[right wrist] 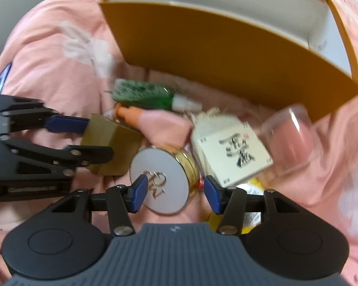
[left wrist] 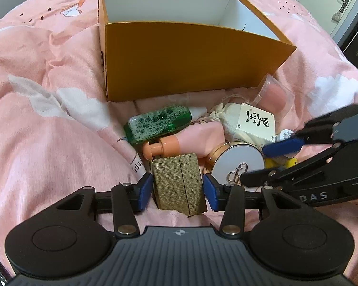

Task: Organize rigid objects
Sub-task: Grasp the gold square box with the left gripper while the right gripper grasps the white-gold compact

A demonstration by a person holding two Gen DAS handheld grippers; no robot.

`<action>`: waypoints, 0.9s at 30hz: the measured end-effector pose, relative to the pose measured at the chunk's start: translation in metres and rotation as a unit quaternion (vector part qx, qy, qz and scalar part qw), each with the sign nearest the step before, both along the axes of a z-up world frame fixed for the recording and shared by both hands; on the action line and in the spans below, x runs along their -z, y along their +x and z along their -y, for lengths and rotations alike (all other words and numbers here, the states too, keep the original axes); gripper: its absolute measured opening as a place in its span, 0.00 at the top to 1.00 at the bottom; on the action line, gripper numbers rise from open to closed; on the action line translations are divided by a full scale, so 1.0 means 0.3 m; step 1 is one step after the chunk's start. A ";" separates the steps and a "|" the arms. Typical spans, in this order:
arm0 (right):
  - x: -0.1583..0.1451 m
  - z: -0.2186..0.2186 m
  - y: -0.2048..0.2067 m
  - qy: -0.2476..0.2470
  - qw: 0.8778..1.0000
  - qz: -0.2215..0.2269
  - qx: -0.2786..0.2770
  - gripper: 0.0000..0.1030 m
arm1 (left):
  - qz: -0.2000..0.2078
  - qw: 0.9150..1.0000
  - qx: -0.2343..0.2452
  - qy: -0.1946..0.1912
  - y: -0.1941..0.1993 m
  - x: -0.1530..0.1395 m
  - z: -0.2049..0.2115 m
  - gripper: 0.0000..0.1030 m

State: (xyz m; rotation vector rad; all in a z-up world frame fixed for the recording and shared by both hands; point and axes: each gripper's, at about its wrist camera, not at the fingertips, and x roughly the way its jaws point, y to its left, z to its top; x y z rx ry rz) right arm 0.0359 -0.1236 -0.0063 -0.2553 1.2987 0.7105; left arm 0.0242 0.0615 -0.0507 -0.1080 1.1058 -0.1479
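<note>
**Gold box between the left claw's pads, compact in front of the right**

Pink bedding (left wrist: 48,109) covers the bed, and an orange cardboard box (left wrist: 191,64) with a white inside stands open at the far side. Near it lies a huddle of small things.

Left claw (left wrist: 178,189) tilts steeply down toward the bed. Its blue pads (left wrist: 146,191) stand on either side of a gold textured box (left wrist: 179,186), close to the box's left and right faces; a thin gap shows on each side, so the pads are apart and not pressing. That box stands upright, its long axis roughly vertical, with a seam running down the middle of its near face.

Right claw (right wrist: 176,194) also tilts steeply down, its view blurred. Its jaws stand apart around the near edge of a round white compact (right wrist: 163,181) with a gold rim, which lies flat with its lid up. Whether its left pad touches the lid I cannot tell.

Beyond the gold box, a green bottle (left wrist: 155,124) lies on its side, long axis running left to right, white cap to the right. A pink pump bottle (left wrist: 191,140) lies just near it, pump head to the left. A white carton (left wrist: 257,124) with black calligraphy and a clear plastic cup (left wrist: 274,95) sit further right.
</note>
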 end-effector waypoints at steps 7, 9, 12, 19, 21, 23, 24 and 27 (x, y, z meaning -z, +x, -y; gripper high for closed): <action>0.076 -0.005 0.037 0.011 0.998 -0.051 0.019 0.44 | 0.000 1.000 -0.001 -0.005 0.002 0.006 -0.003 0.49; 0.079 -0.017 0.038 0.016 0.999 -0.048 0.016 0.38 | 0.000 1.000 -0.001 -0.006 0.003 0.008 -0.002 0.49; 0.085 -0.037 0.034 0.020 0.999 -0.039 0.004 0.35 | -0.001 1.000 -0.004 -0.008 0.003 0.008 -0.006 0.49; 0.046 -0.018 0.023 0.039 0.999 -0.031 0.006 0.57 | -0.001 1.000 -0.005 -0.008 0.005 0.012 -0.005 0.49; 0.015 -0.012 0.010 0.046 0.999 -0.026 -0.007 0.66 | -0.002 1.000 -0.007 -0.009 0.007 0.016 -0.007 0.49; -0.005 -0.017 -0.006 0.052 0.998 -0.026 -0.024 0.70 | -0.004 1.000 -0.010 -0.009 0.012 0.025 -0.010 0.48; -0.011 -0.020 -0.014 0.053 0.998 -0.026 -0.032 0.70 | -0.004 1.000 -0.011 -0.012 0.015 0.030 -0.013 0.48; 0.001 -0.039 -0.017 0.064 0.996 -0.046 -0.051 0.71 | -0.003 1.000 -0.014 -0.016 0.019 0.035 -0.016 0.48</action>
